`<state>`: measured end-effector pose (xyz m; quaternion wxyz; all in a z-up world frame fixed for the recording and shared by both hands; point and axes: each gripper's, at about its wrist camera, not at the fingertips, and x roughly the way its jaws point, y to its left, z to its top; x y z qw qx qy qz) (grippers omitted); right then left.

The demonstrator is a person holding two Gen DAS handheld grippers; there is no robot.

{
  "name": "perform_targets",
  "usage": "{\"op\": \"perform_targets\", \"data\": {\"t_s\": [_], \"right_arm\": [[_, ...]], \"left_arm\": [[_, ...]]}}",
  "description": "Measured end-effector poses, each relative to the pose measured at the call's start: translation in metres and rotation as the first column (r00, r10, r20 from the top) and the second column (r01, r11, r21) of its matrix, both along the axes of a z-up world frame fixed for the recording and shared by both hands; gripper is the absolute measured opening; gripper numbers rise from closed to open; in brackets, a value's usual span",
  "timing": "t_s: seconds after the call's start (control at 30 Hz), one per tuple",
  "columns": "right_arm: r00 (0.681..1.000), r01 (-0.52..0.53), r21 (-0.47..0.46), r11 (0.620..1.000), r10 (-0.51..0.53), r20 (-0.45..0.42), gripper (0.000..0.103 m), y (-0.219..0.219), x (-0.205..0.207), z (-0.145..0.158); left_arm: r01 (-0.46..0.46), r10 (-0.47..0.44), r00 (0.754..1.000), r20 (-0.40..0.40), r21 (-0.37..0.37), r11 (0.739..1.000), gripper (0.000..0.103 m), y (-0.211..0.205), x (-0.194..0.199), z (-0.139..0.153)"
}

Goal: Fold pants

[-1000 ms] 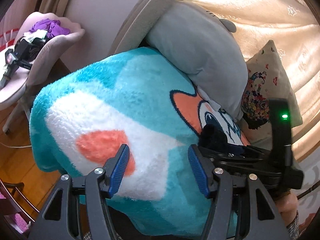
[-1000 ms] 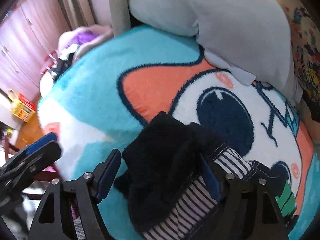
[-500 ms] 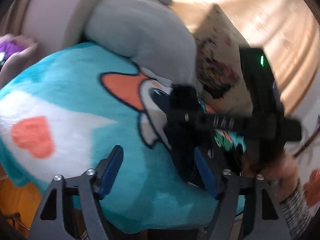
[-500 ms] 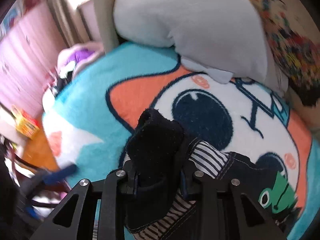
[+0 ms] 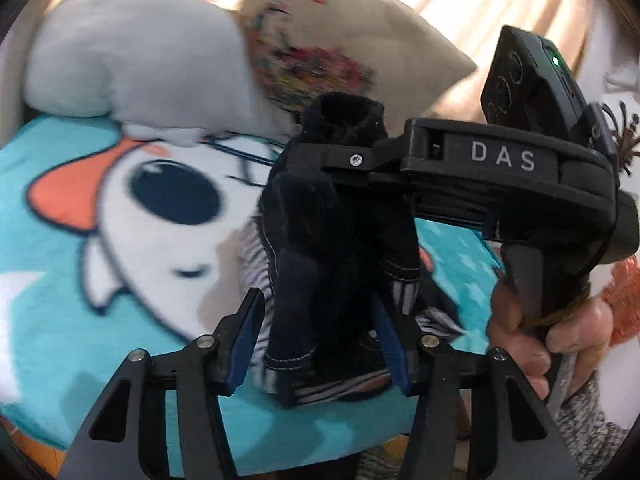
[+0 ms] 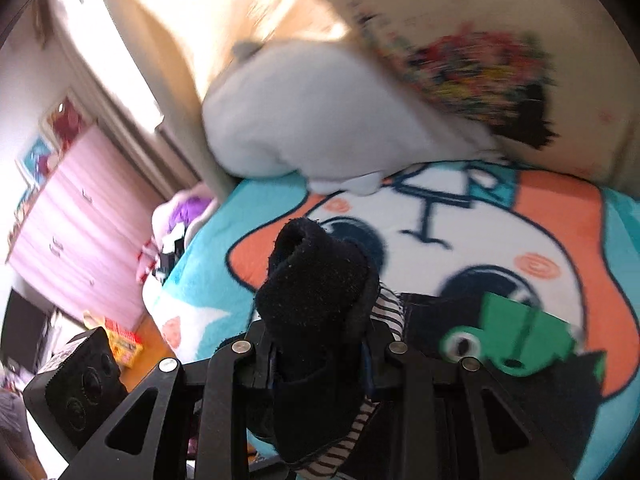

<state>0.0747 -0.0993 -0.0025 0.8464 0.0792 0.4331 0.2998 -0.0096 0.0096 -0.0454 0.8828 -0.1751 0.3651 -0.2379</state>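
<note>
The small dark pants [image 5: 316, 264], with a striped lining and a green frog patch [image 6: 516, 336], hang above the turquoise cartoon blanket [image 5: 120, 240]. My right gripper [image 6: 320, 360] is shut on a bunched dark end of the pants [image 6: 316, 292] and holds it up; it shows from the side in the left wrist view [image 5: 340, 156]. My left gripper [image 5: 316, 340] is open, its blue pads on either side of the hanging pants, not closed on them.
A grey pillow [image 5: 140, 52] and a cream embroidered cushion [image 5: 320, 48] lie at the back of the bed. A pink dresser [image 6: 80, 220] and a chair with clothes [image 6: 176, 232] stand beyond the bed's left edge.
My right gripper closed on the pants' dark end and lifted it. My left gripper swung right and came up to the hanging pants, so they now sit between its open fingers.
</note>
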Motion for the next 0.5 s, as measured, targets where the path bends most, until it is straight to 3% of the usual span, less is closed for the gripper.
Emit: {"op": "perform_targets", "data": {"t_s": [0.23, 0.33, 0.37, 0.43, 0.5], "right_arm": [[0.991, 0.131, 0.109, 0.985, -0.132, -0.002, 0.033, -0.088, -0.007, -0.007], [0.981, 0.193, 0.16, 0.968, -0.189, -0.038, 0.042, -0.125, -0.008, -0.021], [0.975, 0.22, 0.165, 0.962, -0.215, -0.05, 0.053, -0.136, -0.009, -0.025], [0.958, 0.288, 0.157, 0.945, -0.282, -0.054, 0.064, -0.159, -0.013, -0.032], [0.925, 0.379, 0.143, 0.914, -0.378, -0.038, 0.064, -0.186, -0.021, -0.031]], "left_arm": [[0.109, -0.109, 0.993, -0.036, -0.003, 0.994, 0.054, -0.058, 0.013, -0.004], [0.137, -0.136, 0.99, -0.042, 0.011, 0.991, 0.055, -0.071, 0.012, -0.002], [0.152, -0.151, 0.987, -0.05, 0.01, 0.988, 0.055, -0.073, 0.01, -0.001], [0.171, -0.171, 0.984, -0.052, -0.003, 0.985, 0.056, -0.07, 0.008, 0.003], [0.173, -0.174, 0.984, -0.046, -0.016, 0.985, 0.06, -0.06, 0.004, 0.007]]}}
